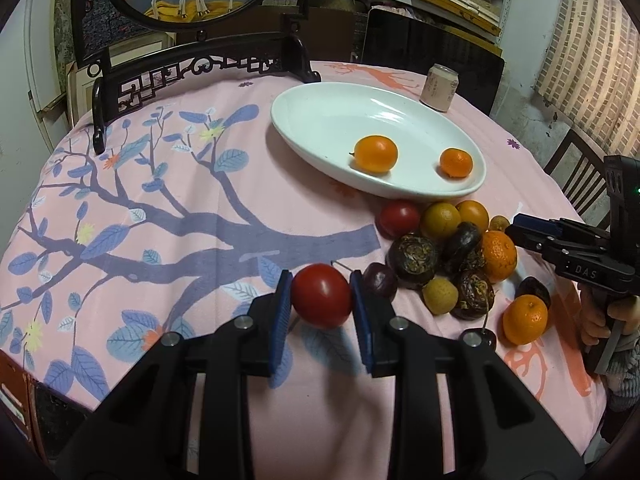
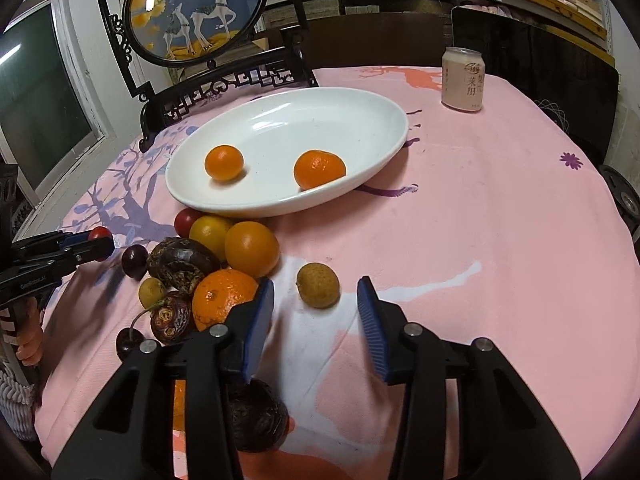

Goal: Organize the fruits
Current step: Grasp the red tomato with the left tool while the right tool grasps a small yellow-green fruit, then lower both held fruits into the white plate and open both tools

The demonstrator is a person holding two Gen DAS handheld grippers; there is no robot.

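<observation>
While the left gripper clamps a red tomato between its blue pads, the rest lies as listed, left to right.

Left gripper: closed on the red tomato, held just above the pink tablecloth; its side carries small white lettering, not clear enough to read in the right wrist view.
Deer screen: one round painted panel in a dark carved frame, showing two white deer, at the table's far left.
White plate: one oval dish, holding two orange fruits.
Second tomato: one, just beside the plate's near rim.
Fruit pile: near the plate, several oranges, at least three dark wrinkled fruits, small yellow-brown ones and dark cherries.
Loose yellow fruit: one, ahead of the right gripper.
Right gripper: jaws apart, nothing between them; "DAS" printed on its body in the left wrist view.
Can: one, pale, with Chinese characters, far right.
</observation>
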